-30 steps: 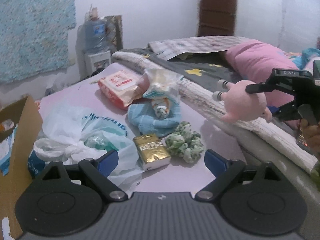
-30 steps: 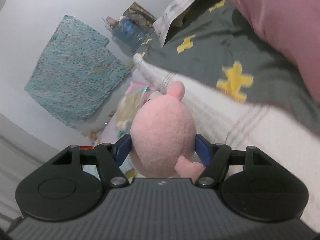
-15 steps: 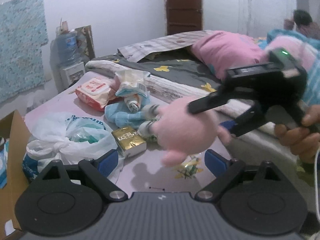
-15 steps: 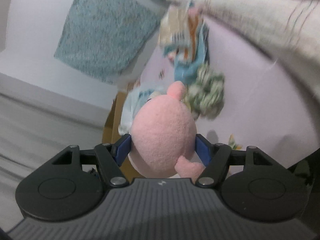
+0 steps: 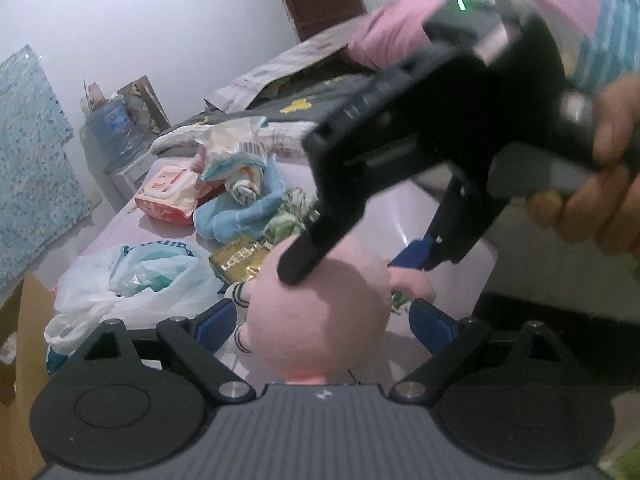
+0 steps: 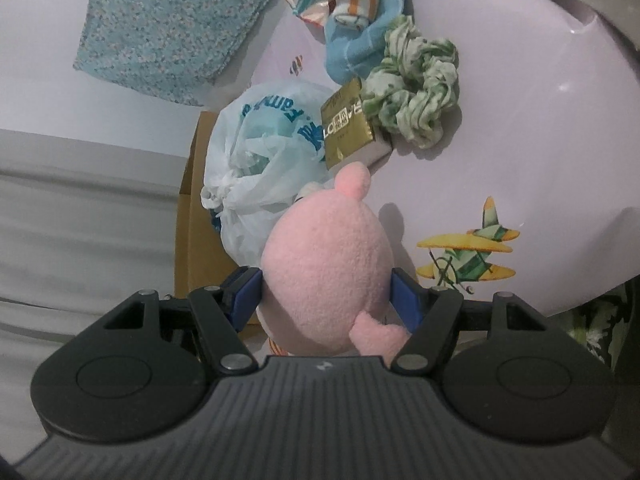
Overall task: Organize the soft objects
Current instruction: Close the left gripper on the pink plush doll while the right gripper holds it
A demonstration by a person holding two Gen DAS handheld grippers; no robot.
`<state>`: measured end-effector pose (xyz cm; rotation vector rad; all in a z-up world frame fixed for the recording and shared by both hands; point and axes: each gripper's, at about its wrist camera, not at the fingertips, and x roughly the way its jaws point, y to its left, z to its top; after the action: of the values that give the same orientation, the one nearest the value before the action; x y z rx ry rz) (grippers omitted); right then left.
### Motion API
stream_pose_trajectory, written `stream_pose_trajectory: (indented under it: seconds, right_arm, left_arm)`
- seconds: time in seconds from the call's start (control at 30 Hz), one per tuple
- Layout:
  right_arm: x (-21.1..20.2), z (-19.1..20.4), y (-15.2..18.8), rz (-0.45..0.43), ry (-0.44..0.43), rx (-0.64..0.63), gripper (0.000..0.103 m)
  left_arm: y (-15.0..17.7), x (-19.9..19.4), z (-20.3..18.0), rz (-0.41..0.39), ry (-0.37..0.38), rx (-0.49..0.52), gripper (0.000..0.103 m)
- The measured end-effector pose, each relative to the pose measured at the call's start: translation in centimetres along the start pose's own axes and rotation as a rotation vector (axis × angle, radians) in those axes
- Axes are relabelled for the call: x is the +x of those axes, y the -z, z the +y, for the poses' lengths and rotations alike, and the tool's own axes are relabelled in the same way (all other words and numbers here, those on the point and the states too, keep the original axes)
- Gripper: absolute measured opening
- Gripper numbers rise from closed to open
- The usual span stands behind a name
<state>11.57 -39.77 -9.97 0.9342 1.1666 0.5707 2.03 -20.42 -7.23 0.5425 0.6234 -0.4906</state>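
Note:
My right gripper (image 6: 326,294) is shut on a pink plush toy (image 6: 326,276) and holds it over the lilac table (image 6: 520,128). In the left wrist view the right gripper (image 5: 360,256) comes in from the upper right with the plush toy (image 5: 320,320) between my left gripper's open jaws (image 5: 322,320), which do not press on it. On the table lie a green scrunchie (image 6: 416,80), a blue towel (image 6: 356,48) with a rolled cloth pack (image 5: 236,160) on it, and a white plastic bag (image 6: 260,160).
A gold packet (image 6: 348,128) lies beside the scrunchie and a red wipes pack (image 5: 168,192) farther back. A cardboard box (image 6: 196,248) stands at the table's left edge. A bed with a pink pillow (image 5: 392,28) runs along the right. An aeroplane sticker (image 6: 468,252) marks the table front.
My right gripper has carried the pink plush toy from over the bed leftward and down, close in between my left gripper's jaws. The left gripper stays open.

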Motion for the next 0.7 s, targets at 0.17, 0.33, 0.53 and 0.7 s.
stream_pose_trajectory:
  seconds: [0.17, 0.33, 0.53, 0.7]
  right_arm:
    - [0.2, -0.3, -0.4, 0.013, -0.004, 0.027, 0.069]
    - [-0.2, -0.6, -0.4, 0.018, -0.007, 0.042, 0.07]
    - [-0.8, -0.8, -0.4, 0.012, -0.028, 0.056, 0.072]
    - [-1.5, -1.0, -0.5, -0.01, -0.06, 0.069, 0.073]
  left_arm:
    - [0.8, 0.9, -0.9, 0.019, -0.037, 0.066, 0.085]
    - [1.1, 1.0, -1.0, 0.017, -0.044, 0.09, 0.078]
    - [1.0, 0.8, -0.5, 0.012, -0.023, 0.055, 0.076]
    - [0.9, 1.3, 0.8, 0.037, 0.004, -0.014, 0.074]
